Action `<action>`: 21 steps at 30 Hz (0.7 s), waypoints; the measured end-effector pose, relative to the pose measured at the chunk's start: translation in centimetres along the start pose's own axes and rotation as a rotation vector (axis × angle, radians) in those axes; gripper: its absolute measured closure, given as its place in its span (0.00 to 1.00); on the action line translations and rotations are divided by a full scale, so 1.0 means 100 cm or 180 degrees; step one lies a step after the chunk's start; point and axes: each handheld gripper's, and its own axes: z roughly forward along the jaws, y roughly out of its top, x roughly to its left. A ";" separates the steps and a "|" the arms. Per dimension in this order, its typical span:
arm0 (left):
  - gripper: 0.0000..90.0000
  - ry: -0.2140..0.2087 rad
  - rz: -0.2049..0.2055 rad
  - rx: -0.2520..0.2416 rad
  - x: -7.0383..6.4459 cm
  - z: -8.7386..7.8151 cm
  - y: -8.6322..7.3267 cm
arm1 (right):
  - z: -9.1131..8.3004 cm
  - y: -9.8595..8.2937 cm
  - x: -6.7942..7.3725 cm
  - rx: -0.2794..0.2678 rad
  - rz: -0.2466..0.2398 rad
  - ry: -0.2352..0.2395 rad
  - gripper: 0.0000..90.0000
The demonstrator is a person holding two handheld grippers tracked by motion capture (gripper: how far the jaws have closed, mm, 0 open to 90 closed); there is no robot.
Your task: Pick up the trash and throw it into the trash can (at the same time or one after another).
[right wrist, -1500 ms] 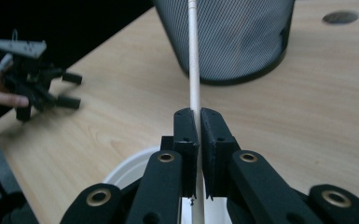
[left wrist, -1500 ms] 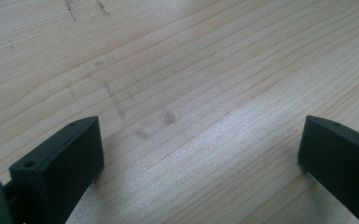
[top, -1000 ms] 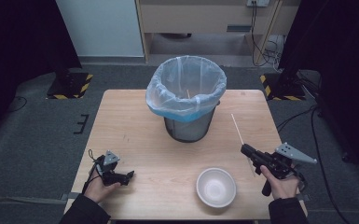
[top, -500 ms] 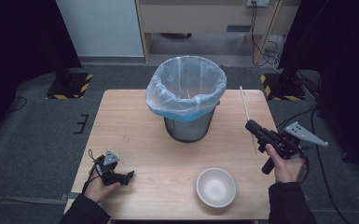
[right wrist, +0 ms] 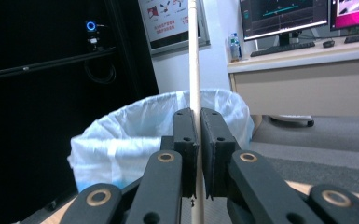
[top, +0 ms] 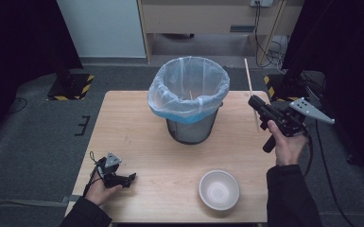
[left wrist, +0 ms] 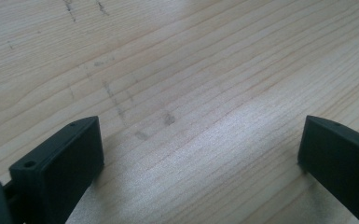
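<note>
I am holding my right hand-held gripper [top: 254, 101] up in the air, just beside the trash bin [top: 189, 101], on its right side. Its two black jaws are squeezing tight on a thin wooden stick [top: 251, 90]. The stick is standing almost straight up and is poking out above and below the jaws. In the right gripper view, the stick [right wrist: 194, 51] is running up the middle of the picture, and the bin's white bag [right wrist: 135, 135] is sitting right behind the jaws. The stick is not inside the bin; it is staying beside the rim, on the outside.

The trash bin is a dark mesh one with a white and blue plastic bag folded over its top. It is standing on the wooden surface [top: 137, 127], near the far edge.

A white bowl [top: 219, 189] is sitting on the surface in front of the bin, close to the near edge and well apart from the stick.

I am resting my left hand-held gripper [top: 123, 179] low on the surface, far to the left of the bin and close to the near edge. Its jaws are spread wide apart and are holding nothing. In the left gripper view, bare wood [left wrist: 191, 93] is lying between them.
</note>
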 end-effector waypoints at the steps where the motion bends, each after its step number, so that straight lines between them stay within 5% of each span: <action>1: 0.00 0.0000 0.0000 -0.0001 0.000 0.000 0.000 | 0.003 0.003 0.001 -0.0009 -0.0011 -0.0004 0.95; 21: 0.00 -0.0002 0.0003 0.0000 0.000 0.000 0.000 | 0.051 0.045 0.022 -0.0039 -0.0234 0.0013 0.95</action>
